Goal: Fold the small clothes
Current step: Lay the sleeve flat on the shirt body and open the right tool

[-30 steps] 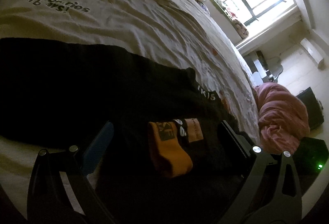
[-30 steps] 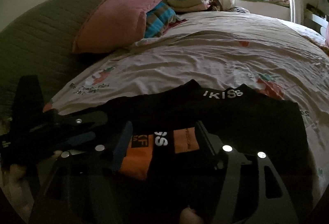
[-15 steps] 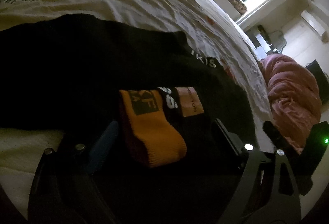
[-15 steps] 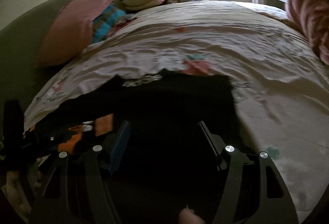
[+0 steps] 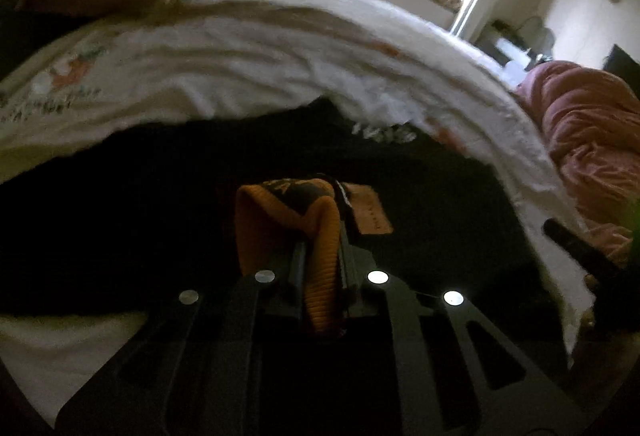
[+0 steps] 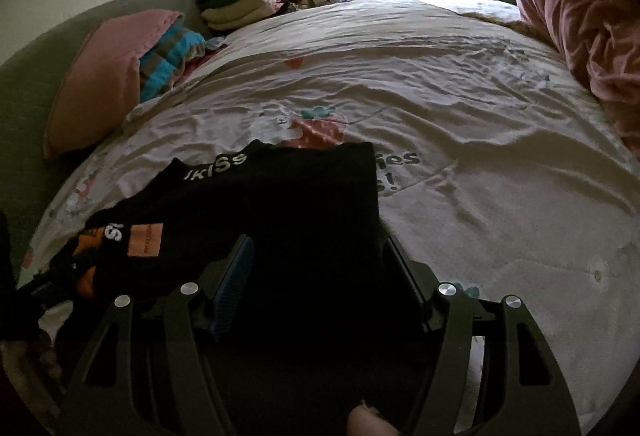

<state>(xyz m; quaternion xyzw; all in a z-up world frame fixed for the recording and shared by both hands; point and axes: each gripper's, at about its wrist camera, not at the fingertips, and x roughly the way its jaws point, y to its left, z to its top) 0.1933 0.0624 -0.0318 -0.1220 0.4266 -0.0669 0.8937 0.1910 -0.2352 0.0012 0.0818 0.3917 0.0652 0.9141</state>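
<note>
We see the black sock [image 6: 288, 203] w/ an orange cuff [image 5: 320, 248] flat on the bed sheet [image 6: 460, 107], near edge. Left gripper [image 5: 320, 260] is clamped on that cuff — jaws nearly together. Right gripper [image 6: 320, 276] sits over the sock's other end, jaws apart — gripping nothing. Pink pillow [image 6: 104, 75] lies beyond.

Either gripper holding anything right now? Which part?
Left gripper pinches the garment's orange ribbed cuff. Right gripper holds nothing; its fingers stand open over the black garment.
</note>
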